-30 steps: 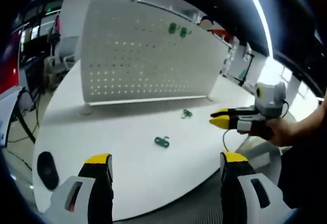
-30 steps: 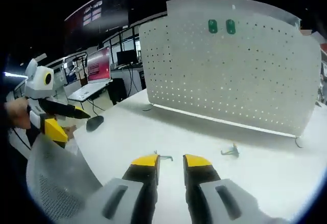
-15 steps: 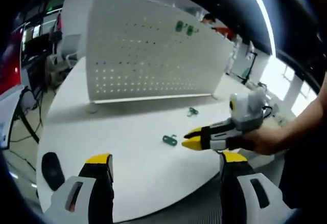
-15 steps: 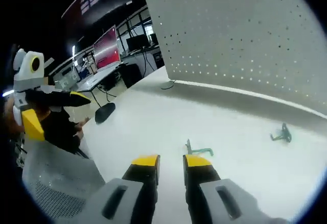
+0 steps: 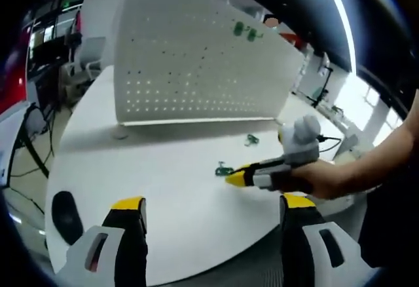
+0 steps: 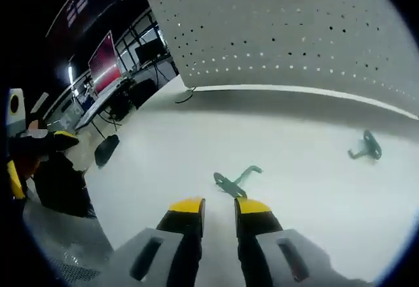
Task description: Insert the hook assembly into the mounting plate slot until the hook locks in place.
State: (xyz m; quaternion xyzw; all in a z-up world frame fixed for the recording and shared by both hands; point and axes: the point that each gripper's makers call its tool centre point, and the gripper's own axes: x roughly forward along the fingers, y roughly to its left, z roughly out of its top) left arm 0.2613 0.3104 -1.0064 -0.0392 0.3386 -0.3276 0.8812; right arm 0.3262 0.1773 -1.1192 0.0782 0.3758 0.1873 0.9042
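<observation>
You are working at a white table (image 5: 163, 189) in an open office, with a white perforated mounting plate (image 5: 196, 64) standing upright across its far side and desks with monitors (image 6: 105, 71) off in the background. Your right gripper (image 6: 219, 207) sits low over the tabletop, its yellow-tipped jaws close together with a narrow gap between them and nothing held. Just ahead of those tips lies a green hook assembly (image 6: 234, 180), flat on the table and apart from the jaws. A second green hook (image 6: 365, 147) rests farther off to the right, nearer the foot of the plate. In the left gripper view that same gripper (image 5: 237, 177) reaches in from the right, held in your hand (image 5: 314, 179), its tips just beside the nearer hook (image 5: 224, 168). Your left gripper (image 5: 213, 203) hangs back near the table's edge, jaws spread wide and empty. Two green hooks (image 5: 245, 31) already hang high on the plate. A dark mouse-like object (image 5: 65, 211) lies on the table at the left.
</observation>
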